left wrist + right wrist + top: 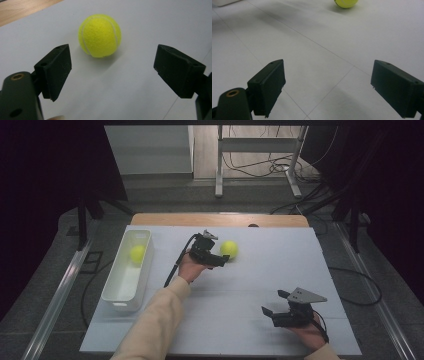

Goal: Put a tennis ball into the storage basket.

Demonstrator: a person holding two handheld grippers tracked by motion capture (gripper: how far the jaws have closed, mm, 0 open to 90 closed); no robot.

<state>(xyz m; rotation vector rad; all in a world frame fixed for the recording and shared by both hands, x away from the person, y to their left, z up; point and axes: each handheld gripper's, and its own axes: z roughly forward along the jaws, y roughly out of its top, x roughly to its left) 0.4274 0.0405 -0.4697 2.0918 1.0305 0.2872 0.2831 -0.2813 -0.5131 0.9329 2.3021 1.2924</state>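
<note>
A yellow tennis ball lies on the white table cover, toward the back middle. My left gripper is just to its left, pointing at it. In the left gripper view the ball rests a little beyond the tips of the open gripper, with nothing between the jaws. A second tennis ball sits inside the white bin at the left. My right gripper stays low at the front right, open and holding nothing. The loose ball shows far ahead at the top edge of the right gripper view.
The bin stands lengthwise along the table's left edge. A wooden strip of table borders the cover at the back. Beyond the table are a grey floor, a metal frame and cables.
</note>
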